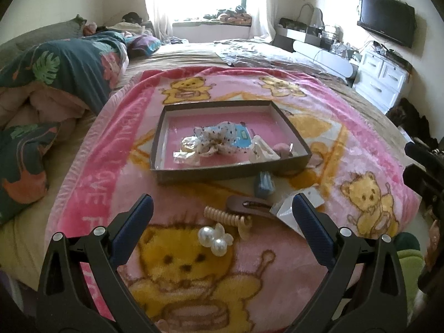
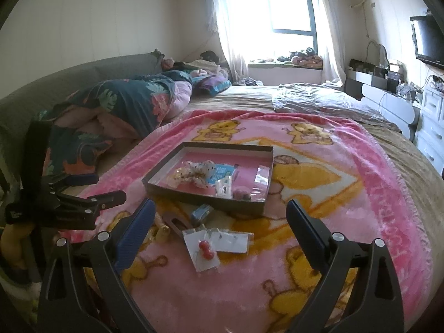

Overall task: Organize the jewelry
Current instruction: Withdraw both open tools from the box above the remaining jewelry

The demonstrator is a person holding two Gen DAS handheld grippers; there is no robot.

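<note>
While both claws hang wide apart and empty over the pink blanket [image 1: 91, 166], the left claw [image 1: 222, 208] frames the pearl clip [image 1: 215, 238] and the brown barrette [image 1: 249, 206], its long axis running left to right. The right claw [image 2: 220, 213] frames carded red earrings [image 2: 206, 248]. The shallow box [image 1: 166, 144] sits beyond.

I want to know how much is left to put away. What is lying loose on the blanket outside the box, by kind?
Pearl hair clip: 1
Beige spiral claw clip: 1
Brown hair clip: 1
Blue clip by the box: 1
Clear packets of earrings, one with red beads, one beside it: 2
Total: 6
</note>
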